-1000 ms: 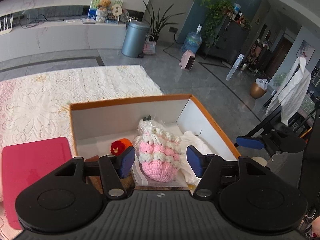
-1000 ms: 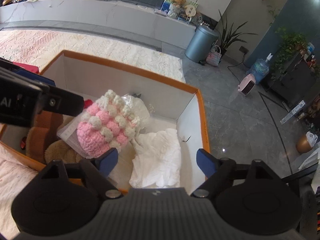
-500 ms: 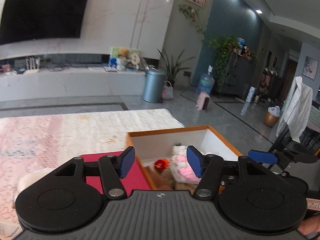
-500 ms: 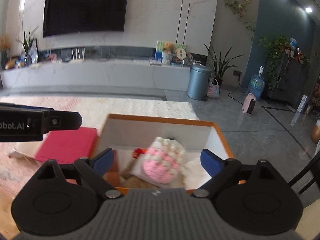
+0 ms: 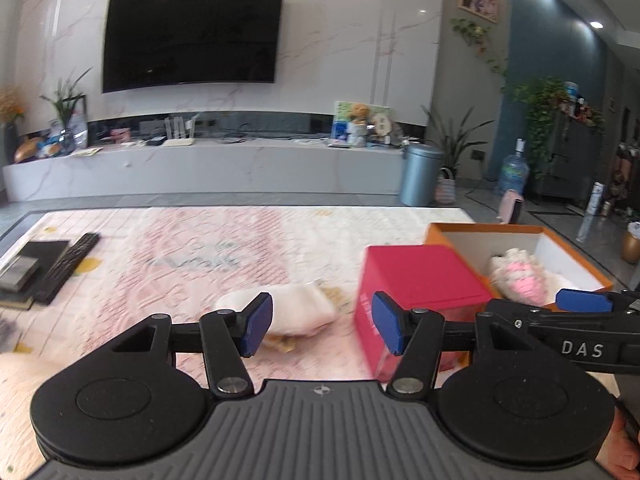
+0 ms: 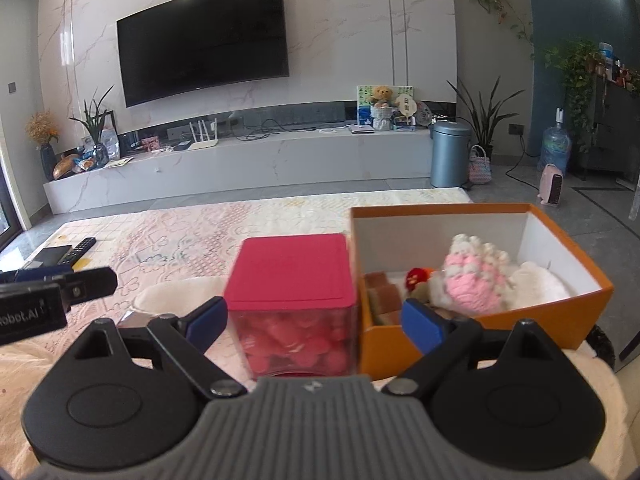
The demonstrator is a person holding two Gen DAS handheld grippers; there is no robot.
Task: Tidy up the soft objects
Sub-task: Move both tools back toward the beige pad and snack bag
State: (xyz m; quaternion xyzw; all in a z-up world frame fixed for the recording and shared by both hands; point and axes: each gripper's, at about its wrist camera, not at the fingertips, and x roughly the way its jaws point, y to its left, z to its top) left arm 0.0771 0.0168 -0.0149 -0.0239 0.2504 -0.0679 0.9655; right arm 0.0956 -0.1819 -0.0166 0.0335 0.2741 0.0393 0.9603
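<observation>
We are pulling back from the box (image 6: 484,322), both grippers empty.
Left gripper (image 5: 322,322) and right gripper (image 6: 314,320) are spread wide; we are lining up the white cloth (image 5: 280,310) next.

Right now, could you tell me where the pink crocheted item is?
The pink crocheted item lies inside the orange box, right of the red-lidded container in the right wrist view.
</observation>
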